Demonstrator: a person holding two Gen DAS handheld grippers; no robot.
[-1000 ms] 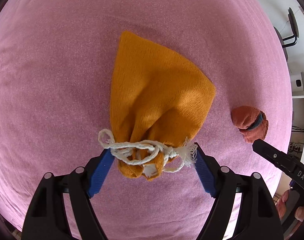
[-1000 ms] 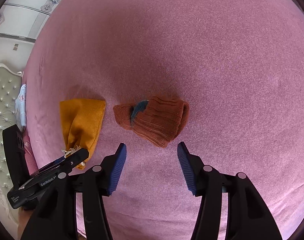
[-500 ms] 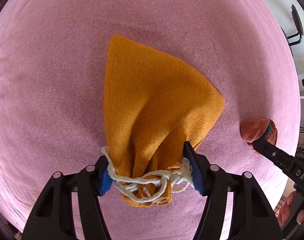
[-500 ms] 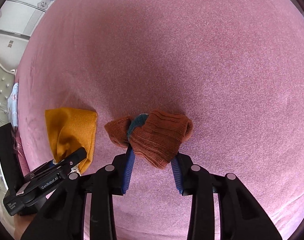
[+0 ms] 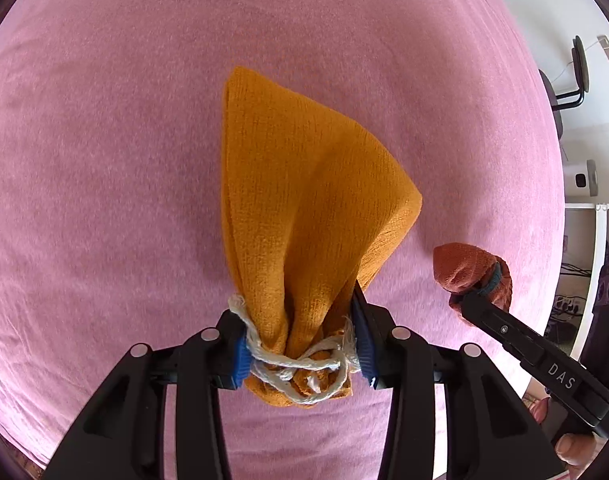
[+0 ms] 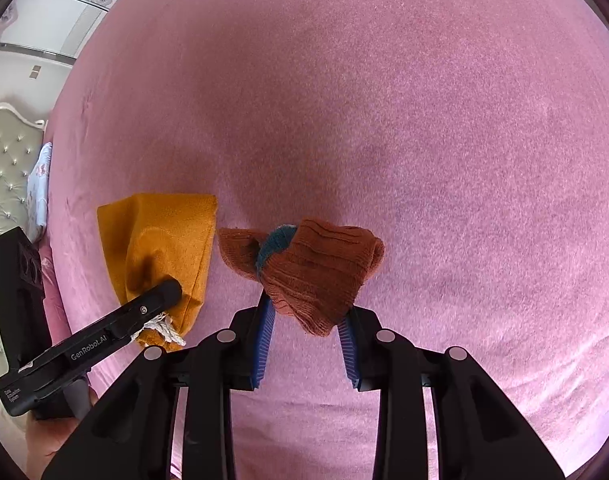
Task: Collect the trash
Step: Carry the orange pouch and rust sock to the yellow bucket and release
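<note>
gripping the tied neck of an orange bag (image 5: 304, 208), the left gripper (image 5: 300, 354) has its blue pads pressed against both sides of the cloth, just above a white cord (image 5: 292, 364) knotted round it. the bag's body fans out over a pink blanket (image 5: 104, 160). to the right, the right gripper (image 6: 306, 332) pinches a rust-brown sock (image 6: 316, 272) with a teal band, jaws narrow around its lower edge, just beside the bag.
</note>
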